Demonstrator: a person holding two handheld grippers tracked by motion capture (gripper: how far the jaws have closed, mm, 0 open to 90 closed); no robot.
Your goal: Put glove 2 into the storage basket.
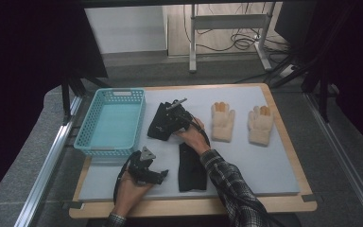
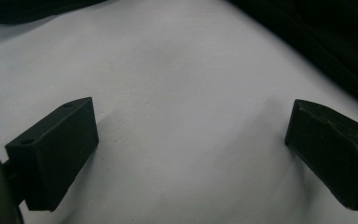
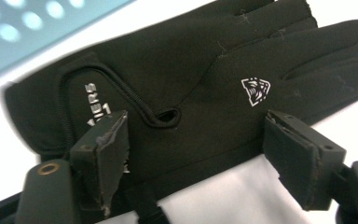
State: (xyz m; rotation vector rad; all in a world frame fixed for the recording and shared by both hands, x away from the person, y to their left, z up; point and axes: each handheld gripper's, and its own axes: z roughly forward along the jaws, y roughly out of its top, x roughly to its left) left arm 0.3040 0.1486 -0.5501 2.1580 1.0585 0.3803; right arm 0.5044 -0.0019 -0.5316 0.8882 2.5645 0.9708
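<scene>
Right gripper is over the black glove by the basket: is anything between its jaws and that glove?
Nothing visible. In the right gripper view the right gripper stands with its jaws wide apart, directly over the black glove, which lies flat on the grey mat. The turquoise basket sits beside the glove, not across the approach.

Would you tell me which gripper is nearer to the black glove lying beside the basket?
The right. The right gripper hangs directly over that black glove, jaws open astride it. The left gripper rests near the table's front edge, beside the other black glove.
</scene>
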